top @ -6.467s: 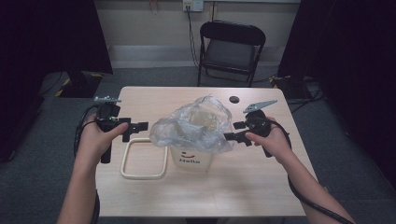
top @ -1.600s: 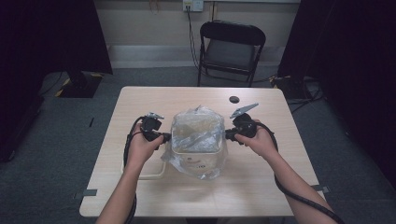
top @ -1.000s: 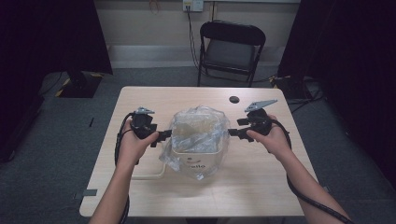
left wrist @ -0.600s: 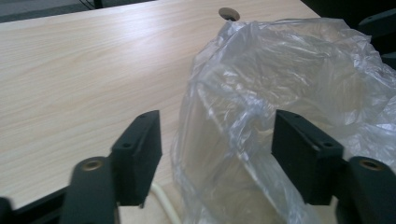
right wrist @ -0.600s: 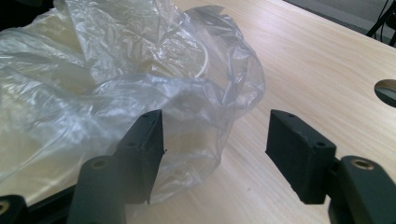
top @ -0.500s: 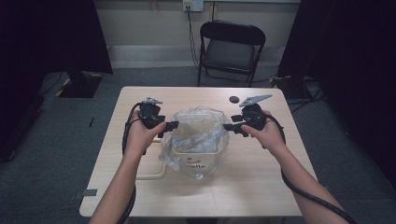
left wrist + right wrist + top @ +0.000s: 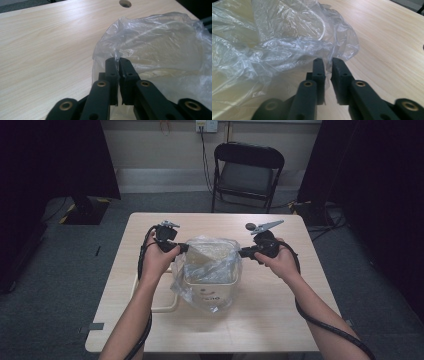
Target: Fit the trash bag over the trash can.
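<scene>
The clear plastic bag [image 7: 209,270] sits draped over a cream bin [image 7: 210,290] at the middle of the tabletop [image 7: 280,320], and both claws meet it at the rim, 1 on each side. The left claw [image 7: 118,61] has just been closing, and in the left gripper view its jaws stand together with a pinch of film rising between the tips. The right claw [image 7: 327,62] has likewise just been closing; in the right gripper view a fold of the bag's edge runs down between its jaws, which show a thin gap, so the grip looks light but made.

The relation that matters: the bag lies directly between the 2 claws, its mouth stretched roughly along the line from the left claw [image 7: 181,248] to the right claw [image 7: 243,252] in the high view. Neither hand is nearer; each holds its own side. A pull outward or downward along that line would likely spread the opening over the bin's rim. The risk seems to be the thin film slipping from the right claw's looser pinch.

A pale handled frame [image 7: 162,307] lies flat just left of the bin.
</scene>
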Tool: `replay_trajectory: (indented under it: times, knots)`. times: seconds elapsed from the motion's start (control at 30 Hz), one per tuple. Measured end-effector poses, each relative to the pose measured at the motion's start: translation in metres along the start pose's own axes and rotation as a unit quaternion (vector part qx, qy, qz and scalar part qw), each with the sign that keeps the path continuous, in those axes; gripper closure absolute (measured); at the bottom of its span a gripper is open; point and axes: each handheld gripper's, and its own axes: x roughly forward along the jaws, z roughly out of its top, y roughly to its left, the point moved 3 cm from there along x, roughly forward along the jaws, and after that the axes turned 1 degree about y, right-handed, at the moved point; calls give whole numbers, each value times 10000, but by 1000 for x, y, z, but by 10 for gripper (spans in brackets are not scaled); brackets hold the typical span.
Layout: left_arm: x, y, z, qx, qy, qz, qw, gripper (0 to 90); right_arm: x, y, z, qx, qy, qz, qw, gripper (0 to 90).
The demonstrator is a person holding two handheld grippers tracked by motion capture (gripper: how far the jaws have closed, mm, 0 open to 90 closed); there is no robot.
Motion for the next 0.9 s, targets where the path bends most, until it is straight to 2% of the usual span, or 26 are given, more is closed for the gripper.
replay_trajectory:
  times: [0.13, 0.27, 0.33, 0.4, 0.5, 0.57, 0.7, 0.73, 0.77, 0.8, 0.83, 0.87, 0.9]
  knots:
    - [1, 4, 1, -53, -107, 87, 9999, 879, 2, 0, 2, 11, -26, -34, 10000, 863]
    - [7, 15, -6, -599, -156, 40, 9981, 878, 10, -5, -1, 2, 80, -129, 9999, 885]
    - [10, 18, -11, -704, -92, 82, 9974, 883, 15, -7, -5, 38, 126, -125, 9998, 893]
    - [12, 21, -14, -851, -143, 114, 9962, 883, 20, -8, -10, 45, 209, -115, 9997, 896]
    - [14, 25, -16, -914, -232, 118, 9955, 880, 26, -10, -16, 88, 269, -110, 9995, 899]
    - [16, 24, -19, -880, -151, 87, 9960, 880, 30, -11, -20, 84, 302, -96, 9995, 900]
    - [18, 23, -24, -850, -150, 51, 9963, 859, 35, -10, -25, 60, 376, -43, 9993, 900]
    - [17, 23, -25, -801, -149, 74, 9966, 834, 36, -9, -27, 30, 386, -36, 9992, 900]
    - [16, 23, -26, -756, -151, 132, 9969, 768, 36, -8, -28, 2, 391, -58, 9992, 899]
    - [16, 23, -26, -756, -151, 132, 9969, 675, 36, -8, -28, 2, 391, -58, 9992, 899]
    - [11, 24, -29, -673, -237, 293, 9970, 591, 33, -6, -30, -14, 386, -64, 9992, 852]
    - [11, 24, -29, -673, -237, 293, 9970, 514, 33, -6, -30, -14, 386, -64, 9992, 852]
    - [6, 25, -34, -685, -280, 257, 9969, 443, 28, -5, -31, 10, 289, -158, 9995, 740]
